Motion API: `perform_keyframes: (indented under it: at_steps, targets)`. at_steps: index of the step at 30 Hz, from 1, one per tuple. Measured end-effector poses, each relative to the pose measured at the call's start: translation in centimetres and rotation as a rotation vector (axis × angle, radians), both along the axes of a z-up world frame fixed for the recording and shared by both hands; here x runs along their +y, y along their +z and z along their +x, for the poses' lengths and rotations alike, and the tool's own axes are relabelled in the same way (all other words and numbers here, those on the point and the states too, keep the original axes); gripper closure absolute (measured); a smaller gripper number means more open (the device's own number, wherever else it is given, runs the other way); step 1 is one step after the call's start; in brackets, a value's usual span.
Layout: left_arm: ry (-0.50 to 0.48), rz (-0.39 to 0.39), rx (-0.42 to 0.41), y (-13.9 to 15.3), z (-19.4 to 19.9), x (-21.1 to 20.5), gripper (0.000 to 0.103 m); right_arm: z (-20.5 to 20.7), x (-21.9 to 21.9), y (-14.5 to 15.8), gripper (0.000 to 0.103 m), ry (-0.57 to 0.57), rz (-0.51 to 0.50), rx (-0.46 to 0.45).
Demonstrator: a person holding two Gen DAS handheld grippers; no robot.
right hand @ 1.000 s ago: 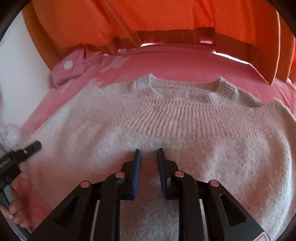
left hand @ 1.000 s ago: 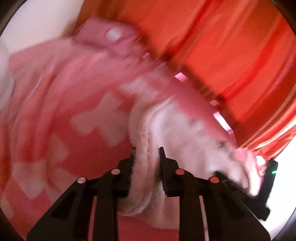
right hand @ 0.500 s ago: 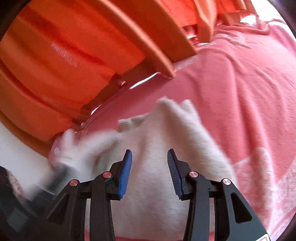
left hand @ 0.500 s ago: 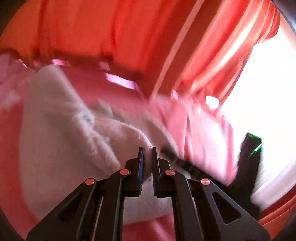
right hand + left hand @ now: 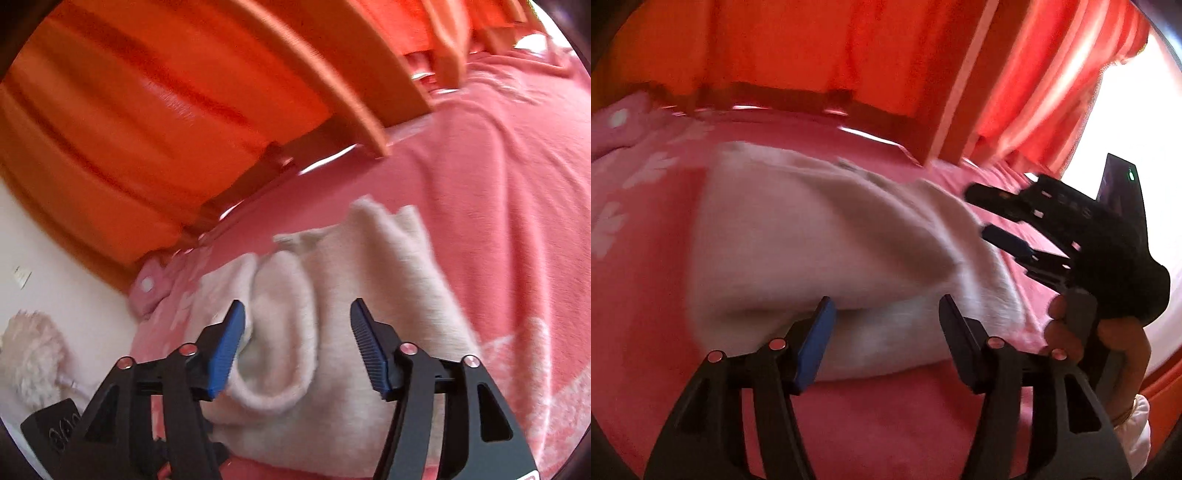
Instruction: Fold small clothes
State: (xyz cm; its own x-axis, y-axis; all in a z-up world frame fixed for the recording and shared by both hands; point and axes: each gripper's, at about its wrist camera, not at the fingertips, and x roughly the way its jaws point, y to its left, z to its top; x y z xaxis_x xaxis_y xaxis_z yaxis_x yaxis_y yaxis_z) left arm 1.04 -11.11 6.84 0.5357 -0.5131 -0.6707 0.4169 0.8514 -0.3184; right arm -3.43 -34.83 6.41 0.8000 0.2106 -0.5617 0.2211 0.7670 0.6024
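The surface is a bed covered with a pink blanket (image 5: 886,417), soft and fleecy, with pale flower shapes at its left side. Behind the bed hangs an orange-red curtain (image 5: 812,48) in long folds, and a wooden rail (image 5: 354,85) runs along the far edge. In the right wrist view a white wall (image 5: 62,280) stands at the far left, with a pale fluffy thing (image 5: 29,354) low beside it; what it is I cannot tell.

The cream sweater (image 5: 812,236) lies folded on the blanket, in the middle of the bed. It is a fuzzy knit, thick and rounded at the fold, and one rolled part of it curves like a loop in the right wrist view (image 5: 280,332).

The left hand-held gripper (image 5: 886,314) has just been opening; its jaws stand apart at the near edge of the sweater and press on nothing. The right hand-held gripper (image 5: 297,317) has also just been opening; the rolled part of the sweater lies between its blue pads, but they do not clamp it. In the left wrist view this gripper (image 5: 993,214) shows at the right, held by a hand (image 5: 1071,332) with a thin bangle at the wrist.
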Motion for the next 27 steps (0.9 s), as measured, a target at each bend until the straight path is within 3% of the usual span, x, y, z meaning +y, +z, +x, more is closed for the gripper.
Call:
perform_keyframes:
  at_steps: [3, 6, 10, 14, 16, 18, 22, 25, 27]
  targets:
    - [0.062, 0.031, 0.03, -1.4, 0.0, 2.3, 0.045, 0.5, 0.5, -0.8, 0.035, 0.043, 0.052, 0.037]
    - [0.079, 0.057, 0.045, -2.5, 0.4, 3.2, 0.045, 0.1, 0.3, -0.7, 0.035, 0.048, 0.1, 0.018]
    - [0.06, 0.047, 0.047, -2.7, 0.4, 4.1, 0.045, 1.3, 1.6, 0.6, 0.034, 0.063, 0.0, -0.001]
    - [0.053, 0.016, 0.047, -2.1, -0.5, 4.8, 0.044, 3.8, 4.7, 1.3, 0.034, 0.144, -0.156, 0.061]
    - [0.062, 0.0, 0.038, -1.6, -0.4, 5.6, 0.044, 3.4, 5.0, 0.9, 0.035, 0.117, -0.181, 0.1]
    - [0.085, -0.01, 0.013, -0.6, -0.3, 7.0, 0.034, 1.9, 4.0, -0.3, 0.035, 0.064, -0.09, 0.147]
    - [0.143, -0.032, -0.009, 0.3, 0.4, 10.6, 0.03, -0.8, 3.3, -2.1, 0.034, 0.049, 0.123, 0.17]
    - [0.204, -0.062, 0.005, 0.3, 1.1, 13.6, 0.03, 0.1, 4.6, -2.2, 0.033, 0.072, 0.123, 0.187]
    - [0.234, -0.085, 0.012, 0.6, 1.0, 15.3, 0.03, 2.3, 6.0, -1.8, 0.045, 0.088, 0.067, 0.211]
